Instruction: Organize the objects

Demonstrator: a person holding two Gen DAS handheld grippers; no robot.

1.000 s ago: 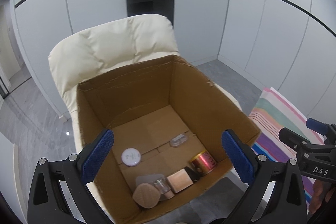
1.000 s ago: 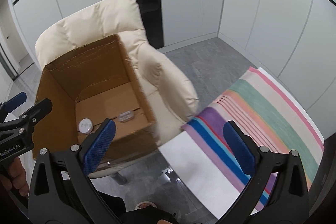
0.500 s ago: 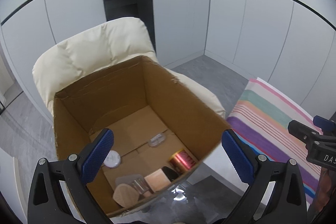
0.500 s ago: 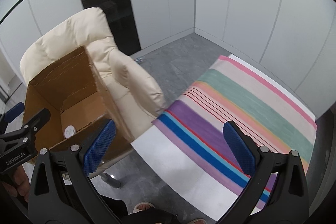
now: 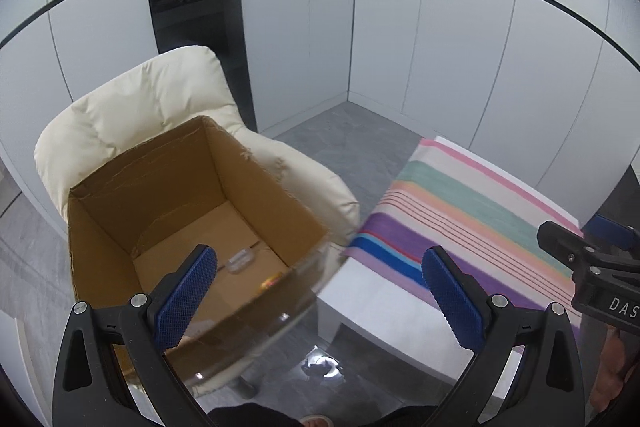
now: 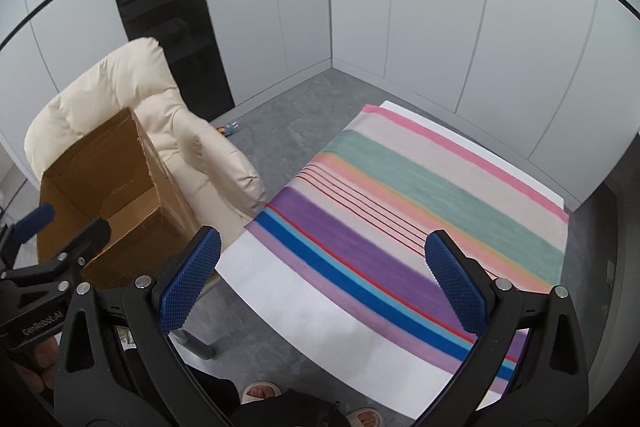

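Note:
An open cardboard box (image 5: 256, 187) (image 6: 160, 183) sits on a cream padded chair (image 5: 132, 107) (image 6: 120, 83). On the box floor I can make out a small clear item (image 5: 239, 258) and a sliver of a red can (image 5: 271, 280); the near wall hides the rest. My left gripper (image 5: 320, 291) hangs open and empty above the box's near right corner. My right gripper (image 6: 320, 283) is open and empty over a table covered by a striped cloth (image 6: 400, 211) (image 5: 472, 219). Each gripper shows at the edge of the other's view.
White wall panels and a dark cabinet (image 5: 192, 7) stand behind the chair. Grey floor (image 6: 288, 107) runs between chair and table, with a small object (image 6: 228, 127) lying near the cabinet base. A person's sandalled feet (image 6: 260, 391) are at the bottom.
Both grippers have swung to the right, away from the box and toward the striped table. The box contents have slid out of sight behind its near wall. Both stay open.

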